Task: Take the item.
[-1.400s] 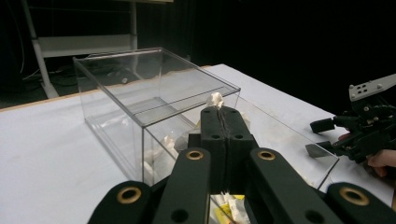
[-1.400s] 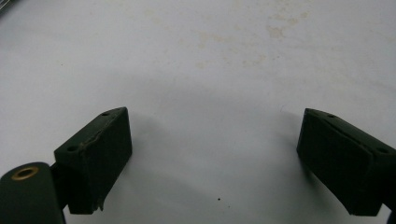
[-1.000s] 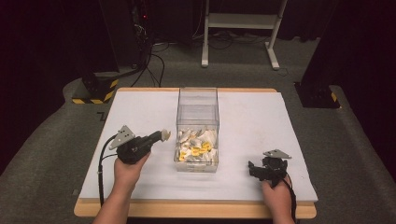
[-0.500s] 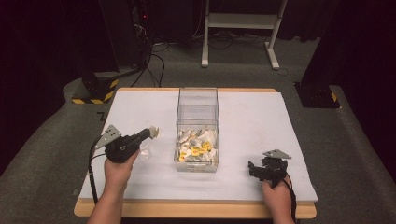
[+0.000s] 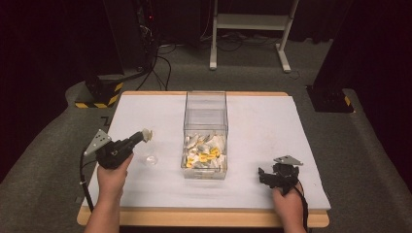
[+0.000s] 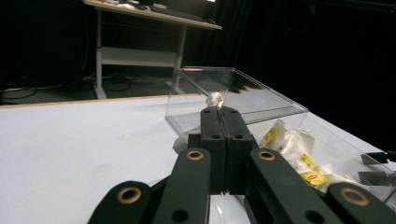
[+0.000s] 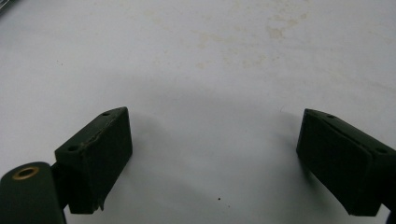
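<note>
One small white crumpled tea bag (image 6: 214,99) is pinched between the closed jaws of the left gripper (image 5: 141,136), held above a clear glass cup (image 5: 149,156), likely for dropping in; the clear plastic box (image 5: 205,104) of sachets stands just beside. The right gripper (image 5: 263,175) rests wide apart, idle.

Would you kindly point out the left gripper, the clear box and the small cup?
left gripper (image 5: 144,134), high view, its shut tips.
clear box (image 5: 205,94), high view, far rim.
cup (image 5: 151,158), high view, its rim.
</note>
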{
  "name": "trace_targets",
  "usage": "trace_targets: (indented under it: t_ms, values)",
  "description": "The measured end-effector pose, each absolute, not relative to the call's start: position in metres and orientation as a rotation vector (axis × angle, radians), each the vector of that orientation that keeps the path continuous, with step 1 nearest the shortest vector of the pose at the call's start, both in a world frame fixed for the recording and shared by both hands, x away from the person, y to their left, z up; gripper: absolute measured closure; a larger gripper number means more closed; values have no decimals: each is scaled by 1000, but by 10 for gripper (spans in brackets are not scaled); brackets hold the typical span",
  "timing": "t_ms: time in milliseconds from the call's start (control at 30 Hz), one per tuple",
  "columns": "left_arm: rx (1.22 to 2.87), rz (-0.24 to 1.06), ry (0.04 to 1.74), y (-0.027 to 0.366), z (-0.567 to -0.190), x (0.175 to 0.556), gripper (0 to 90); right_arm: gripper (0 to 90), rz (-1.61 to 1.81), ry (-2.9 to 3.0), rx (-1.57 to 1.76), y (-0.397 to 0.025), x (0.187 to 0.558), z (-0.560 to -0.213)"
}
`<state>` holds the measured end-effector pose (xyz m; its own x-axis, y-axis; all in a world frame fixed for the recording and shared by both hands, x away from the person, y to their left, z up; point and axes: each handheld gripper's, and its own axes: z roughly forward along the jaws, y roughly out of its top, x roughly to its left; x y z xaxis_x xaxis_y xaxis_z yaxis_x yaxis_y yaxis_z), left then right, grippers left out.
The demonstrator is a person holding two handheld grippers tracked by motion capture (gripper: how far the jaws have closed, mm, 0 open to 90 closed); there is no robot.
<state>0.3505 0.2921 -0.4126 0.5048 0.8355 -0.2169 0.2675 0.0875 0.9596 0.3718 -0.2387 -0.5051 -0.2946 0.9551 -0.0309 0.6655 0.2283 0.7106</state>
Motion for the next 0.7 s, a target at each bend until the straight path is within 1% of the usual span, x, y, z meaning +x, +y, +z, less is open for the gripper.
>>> trace_targets:
  t_ms: [267,700]
  values:
    - [1482,565,1051,302,-418,346,893,105,825,2043,1486,-239,372,-505]
    - [1538,550,1085,299,-432,347,892,106,826,2043,1488,-239,372,-505]
